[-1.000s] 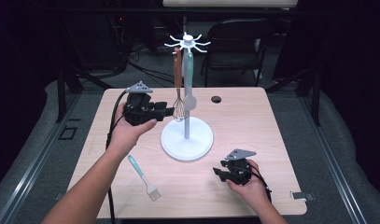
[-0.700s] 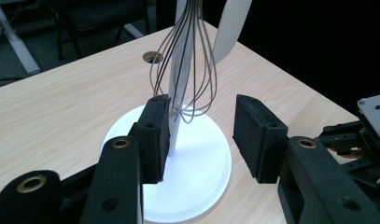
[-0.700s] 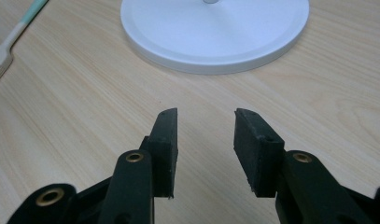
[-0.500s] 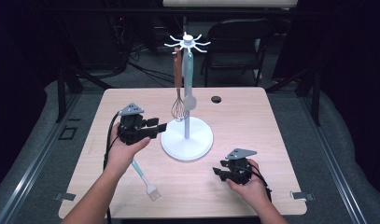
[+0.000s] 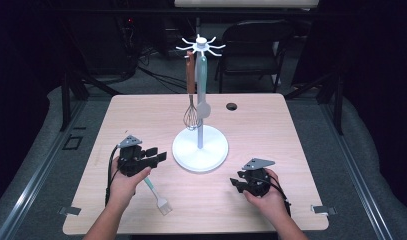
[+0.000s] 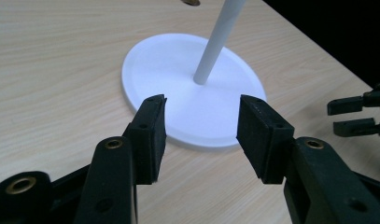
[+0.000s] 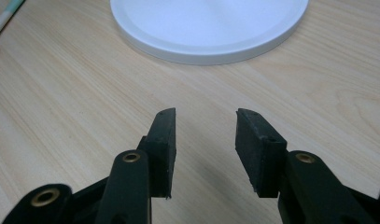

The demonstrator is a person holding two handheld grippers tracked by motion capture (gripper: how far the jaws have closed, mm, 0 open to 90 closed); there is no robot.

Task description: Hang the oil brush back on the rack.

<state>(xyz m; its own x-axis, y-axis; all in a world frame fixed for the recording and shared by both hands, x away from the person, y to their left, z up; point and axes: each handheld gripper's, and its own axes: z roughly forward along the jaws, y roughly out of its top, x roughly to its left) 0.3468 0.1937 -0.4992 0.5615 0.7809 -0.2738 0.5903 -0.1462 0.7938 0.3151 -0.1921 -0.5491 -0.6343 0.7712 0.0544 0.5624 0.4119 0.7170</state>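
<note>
Pale wood makes up the square table top [image 5: 271, 150], and on its middle stands a white utensil stand with a round base [image 5: 200, 149] and a thin upright pole crowned by a ring of hooks. Two tools already hang from those hooks: a wire whisk with a brown wooden handle [image 5: 191, 107] and a pale green spatula-like utensil [image 5: 203, 90] just beside it, both dangling close to the pole. One piece is not yet hung, a mint-handled basting brush with pale bristles [image 5: 158, 196], lying flat on the table near the front left edge. The left gripper [image 5: 156, 156] sits low over the table right above the brush's handle end; its jaws have just been opening, and in the left gripper view the left gripper [image 6: 201, 128] stands spread with nothing between the pads, looking at the stand's base rather than at the brush. The right gripper [image 5: 237, 184] rests near the front right of the table, well apart from the brush; in its own view the right gripper [image 7: 204, 140] has jaws that have just been closing a little, yet a clear gap remains and they hold nothing. By my judgement about two thirds is done: the brush must be grasped, lifted and hooked.
</note>
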